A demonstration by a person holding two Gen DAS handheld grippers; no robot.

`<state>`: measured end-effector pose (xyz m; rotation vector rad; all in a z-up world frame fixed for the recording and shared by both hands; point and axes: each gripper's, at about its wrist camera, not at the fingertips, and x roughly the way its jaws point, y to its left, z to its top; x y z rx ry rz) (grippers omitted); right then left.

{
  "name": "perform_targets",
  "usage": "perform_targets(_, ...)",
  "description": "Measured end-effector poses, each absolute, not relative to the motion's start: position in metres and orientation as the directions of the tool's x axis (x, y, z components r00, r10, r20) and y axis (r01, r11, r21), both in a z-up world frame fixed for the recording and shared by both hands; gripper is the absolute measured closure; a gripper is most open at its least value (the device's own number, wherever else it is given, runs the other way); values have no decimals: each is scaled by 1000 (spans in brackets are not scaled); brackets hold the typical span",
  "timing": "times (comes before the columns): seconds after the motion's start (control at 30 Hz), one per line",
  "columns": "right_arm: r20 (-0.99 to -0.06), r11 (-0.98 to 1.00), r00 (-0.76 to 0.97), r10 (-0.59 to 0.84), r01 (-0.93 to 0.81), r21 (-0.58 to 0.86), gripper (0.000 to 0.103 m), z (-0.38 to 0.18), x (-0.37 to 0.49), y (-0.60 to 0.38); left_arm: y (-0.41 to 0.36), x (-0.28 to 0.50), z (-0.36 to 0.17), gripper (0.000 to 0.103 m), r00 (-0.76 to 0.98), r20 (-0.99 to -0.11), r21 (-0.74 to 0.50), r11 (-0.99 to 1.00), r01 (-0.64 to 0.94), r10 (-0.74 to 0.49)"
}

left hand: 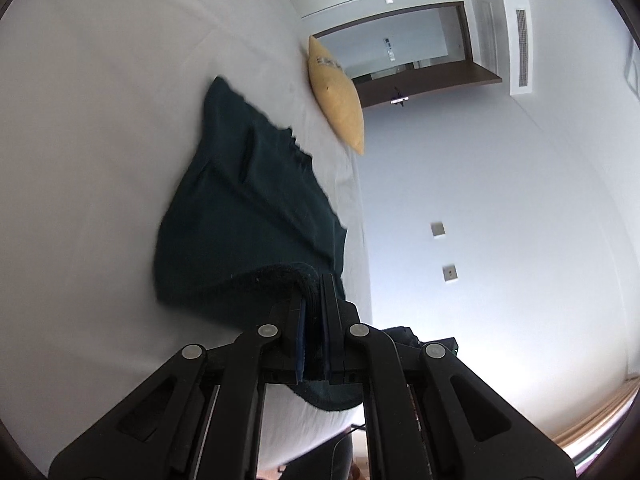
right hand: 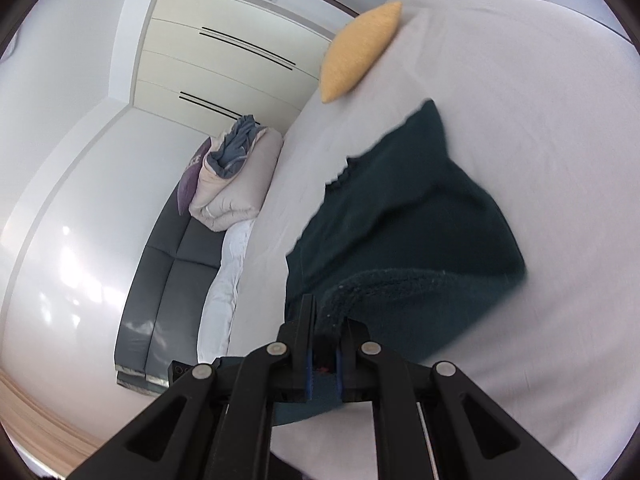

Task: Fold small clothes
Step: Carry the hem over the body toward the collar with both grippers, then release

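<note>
Dark green fleece-like fabric forms the garment (left hand: pixel 248 208), which lies on the white bed sheet (left hand: pixel 88 160) with its near edge lifted by both grippers. In the left wrist view, the left gripper (left hand: pixel 314 284) pinches a rolled hem of the garment between its two fingers, which are drawn close together on the cloth; the rest of the fabric slopes away toward 11 o'clock, down to the sheet. A gathered edge of the garment shows at 12 o'clock from the fingers. A yellow cushion (left hand: pixel 338 92) rests at the bed edge, at 12 o'clock beyond the garment and apart from it.

In the right wrist view, the right gripper (right hand: pixel 326 316) clamps another part of the same thick hem; its fingers are close together with cloth bunched between them. The garment (right hand: pixel 404 216) extends toward 1 o'clock across the sheet (right hand: pixel 552 100). The yellow cushion (right hand: pixel 360 52) lies at 12 o'clock, clear of the garment. At 10 o'clock, beside the bed, a folded beige duvet (right hand: pixel 236 184) sits on a grey sofa (right hand: pixel 168 272), with a purple pillow (right hand: pixel 194 180) touching it.
</note>
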<state>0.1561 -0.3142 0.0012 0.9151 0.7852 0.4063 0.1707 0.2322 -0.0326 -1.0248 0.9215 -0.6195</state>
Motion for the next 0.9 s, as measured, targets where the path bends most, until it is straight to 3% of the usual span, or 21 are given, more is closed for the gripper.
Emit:
perform_targets(0.3,-457,587,682,571,51,808,94,-2,271,-322,223,302,-17,98,516,-393,-887,462,4,-761)
perform_targets(0.9,-562,630,692,454,197,751,94,-68,434,-350,196,485,-97,98,524,-517,-827,552,-105,-677)
